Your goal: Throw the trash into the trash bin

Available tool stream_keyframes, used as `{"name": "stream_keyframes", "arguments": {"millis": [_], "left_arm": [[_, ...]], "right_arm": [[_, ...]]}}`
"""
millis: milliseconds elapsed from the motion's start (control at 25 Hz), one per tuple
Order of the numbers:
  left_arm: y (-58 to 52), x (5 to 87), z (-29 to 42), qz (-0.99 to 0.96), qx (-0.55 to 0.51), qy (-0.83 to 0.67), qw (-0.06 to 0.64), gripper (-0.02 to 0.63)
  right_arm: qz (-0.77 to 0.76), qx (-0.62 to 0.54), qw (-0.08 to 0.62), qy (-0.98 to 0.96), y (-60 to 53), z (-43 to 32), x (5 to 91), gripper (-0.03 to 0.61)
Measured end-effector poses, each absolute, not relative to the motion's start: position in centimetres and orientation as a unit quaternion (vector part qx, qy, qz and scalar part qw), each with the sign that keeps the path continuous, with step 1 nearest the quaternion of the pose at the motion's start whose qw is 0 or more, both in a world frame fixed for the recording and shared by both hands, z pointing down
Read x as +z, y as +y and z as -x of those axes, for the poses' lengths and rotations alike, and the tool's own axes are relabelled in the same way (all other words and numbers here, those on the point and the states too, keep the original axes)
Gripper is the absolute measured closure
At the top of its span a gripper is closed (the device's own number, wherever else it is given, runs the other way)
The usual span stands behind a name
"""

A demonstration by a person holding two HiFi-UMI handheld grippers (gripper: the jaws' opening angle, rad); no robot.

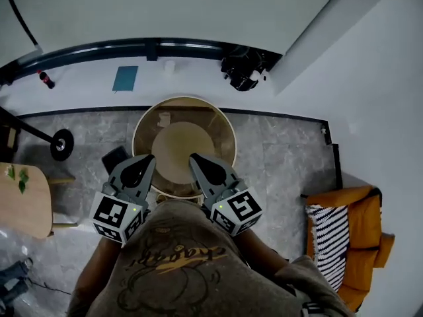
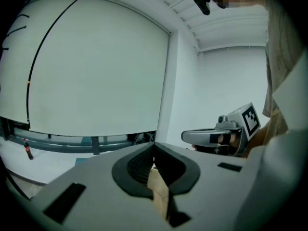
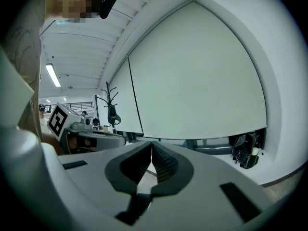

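The round trash bin [image 1: 225, 127], cream-rimmed with a tan inside, stands on the grey floor right in front of me. A pale scrap [image 1: 164, 119] lies at its far left inner edge. My left gripper [image 1: 151, 158] and right gripper [image 1: 193, 157] are raised side by side over the bin's near rim, close to my chest. The left gripper [image 2: 154, 146] is shut; only a tan patch [image 2: 159, 191] shows through the gap behind its pads, and I cannot tell what it is. The right gripper [image 3: 151, 143] is shut with nothing between its pads.
A white ledge runs along the wall with a black bag [image 1: 243, 71], a teal book [image 1: 125, 78] and a red bottle [image 1: 45, 79]. A wooden table [image 1: 23, 207] stands at the left, an orange armchair [image 1: 353, 249] with a striped cushion at the right.
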State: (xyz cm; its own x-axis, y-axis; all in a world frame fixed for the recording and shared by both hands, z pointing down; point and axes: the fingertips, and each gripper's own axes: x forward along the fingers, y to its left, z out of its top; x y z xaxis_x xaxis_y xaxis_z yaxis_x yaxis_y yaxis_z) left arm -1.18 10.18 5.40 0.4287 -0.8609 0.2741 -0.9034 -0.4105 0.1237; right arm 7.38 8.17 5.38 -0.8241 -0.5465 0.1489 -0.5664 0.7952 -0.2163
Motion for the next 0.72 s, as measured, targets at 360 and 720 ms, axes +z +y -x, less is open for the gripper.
{"name": "stream_keyframes", "arguments": {"millis": [360,720], "left_arm": [[9.8,5.1,-0.3,-0.841,0.086,-0.523,0.109,0.594],[9.7,5.5,0.0,-0.835,0.087,-0.532,0.114,0.594]], "right_arm": [[-0.319,0.121,0.022,-0.940,8.3,-9.5,4.7,0.558],[-0.316,0.122,0.023,-0.941,7.9,-9.3,5.0,0.559]]}}
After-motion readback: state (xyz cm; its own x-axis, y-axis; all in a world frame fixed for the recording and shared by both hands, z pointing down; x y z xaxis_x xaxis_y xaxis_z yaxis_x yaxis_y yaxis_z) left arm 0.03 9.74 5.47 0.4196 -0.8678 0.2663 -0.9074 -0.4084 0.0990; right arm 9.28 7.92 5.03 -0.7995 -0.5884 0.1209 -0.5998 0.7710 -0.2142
